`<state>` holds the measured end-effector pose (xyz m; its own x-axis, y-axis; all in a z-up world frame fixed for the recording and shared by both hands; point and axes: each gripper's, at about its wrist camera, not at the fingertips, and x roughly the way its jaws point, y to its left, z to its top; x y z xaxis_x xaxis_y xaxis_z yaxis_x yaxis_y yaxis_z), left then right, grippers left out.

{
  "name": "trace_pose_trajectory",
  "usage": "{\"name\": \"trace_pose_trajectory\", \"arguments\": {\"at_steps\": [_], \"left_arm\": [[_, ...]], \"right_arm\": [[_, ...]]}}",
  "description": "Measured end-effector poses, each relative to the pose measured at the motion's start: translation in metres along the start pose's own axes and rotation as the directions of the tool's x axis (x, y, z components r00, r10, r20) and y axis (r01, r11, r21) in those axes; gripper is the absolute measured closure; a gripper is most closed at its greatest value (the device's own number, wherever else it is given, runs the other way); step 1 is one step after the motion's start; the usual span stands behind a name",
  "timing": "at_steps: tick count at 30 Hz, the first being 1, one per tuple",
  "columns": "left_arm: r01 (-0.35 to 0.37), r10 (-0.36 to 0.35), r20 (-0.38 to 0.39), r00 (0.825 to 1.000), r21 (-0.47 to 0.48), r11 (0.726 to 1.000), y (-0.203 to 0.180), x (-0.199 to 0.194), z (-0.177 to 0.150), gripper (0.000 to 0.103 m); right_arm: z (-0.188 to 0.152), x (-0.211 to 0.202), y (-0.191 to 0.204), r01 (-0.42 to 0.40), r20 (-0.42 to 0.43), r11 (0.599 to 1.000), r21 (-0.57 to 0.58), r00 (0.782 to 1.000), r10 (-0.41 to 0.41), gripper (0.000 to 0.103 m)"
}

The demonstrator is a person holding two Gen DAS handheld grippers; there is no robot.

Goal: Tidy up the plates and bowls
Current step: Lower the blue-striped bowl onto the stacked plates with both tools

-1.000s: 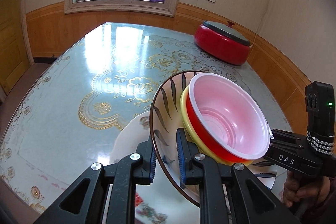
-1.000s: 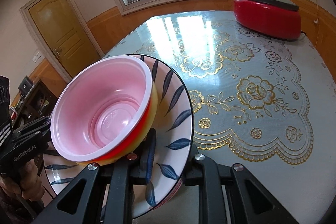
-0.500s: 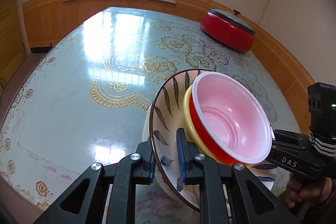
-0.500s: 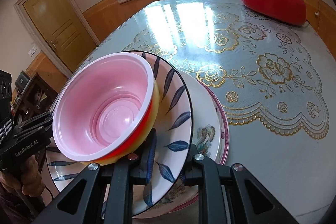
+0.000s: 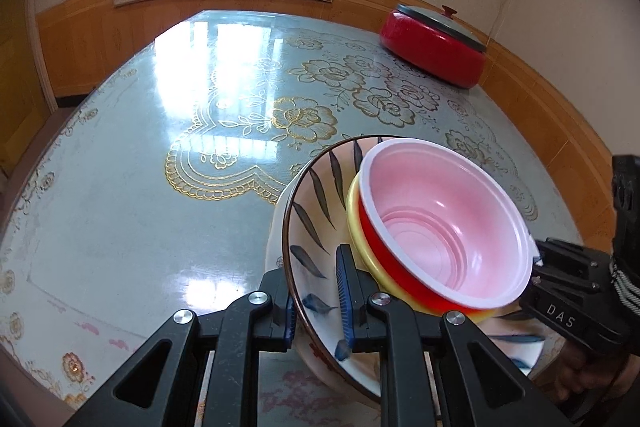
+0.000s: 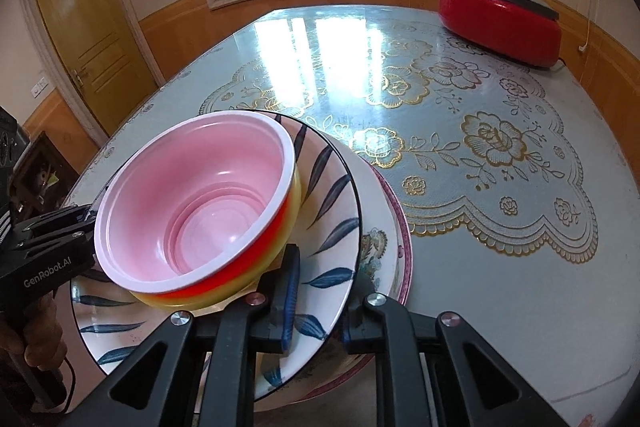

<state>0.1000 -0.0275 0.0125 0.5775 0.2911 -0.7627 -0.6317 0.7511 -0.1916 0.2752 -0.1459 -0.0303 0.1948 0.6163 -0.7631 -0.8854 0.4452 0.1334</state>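
Note:
A leaf-patterned plate carries a red bowl with a pink inside nested in a yellow bowl. My left gripper is shut on the plate's left rim. My right gripper is shut on its right rim. The plate sits low over a floral plate with a pink rim on the table; I cannot tell whether they touch.
The table has a glossy blue cloth with gold flowers. A red lidded electric pot stands at the far right. A window, wood-panelled walls and a yellow door lie beyond.
Both grippers have carried the leaf plate with its bowls forward and down over the floral plate. Both grips are unchanged.

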Motion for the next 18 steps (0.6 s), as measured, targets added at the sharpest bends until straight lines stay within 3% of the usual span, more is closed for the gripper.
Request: {"name": "trace_pose_trajectory", "arguments": {"at_steps": [5,13,18], "left_arm": [[-0.014,0.014,-0.02,1.0,0.008,1.0,-0.008,0.006,0.001,0.086],[-0.12,0.12,0.002,0.993,0.047,0.992,-0.02,0.008,0.001,0.086],[-0.132,0.132,0.012,0.991,0.084,0.988,-0.021,0.008,0.0,0.086]], "right_arm": [[-0.001,-0.009,-0.004,0.031,0.015,0.999,-0.015,0.999,-0.03,0.087],[-0.001,-0.008,-0.004,0.066,0.061,0.993,-0.095,0.996,-0.061,0.084],[-0.007,-0.011,-0.003,0.085,0.081,0.995,-0.057,0.993,-0.081,0.083]]}}
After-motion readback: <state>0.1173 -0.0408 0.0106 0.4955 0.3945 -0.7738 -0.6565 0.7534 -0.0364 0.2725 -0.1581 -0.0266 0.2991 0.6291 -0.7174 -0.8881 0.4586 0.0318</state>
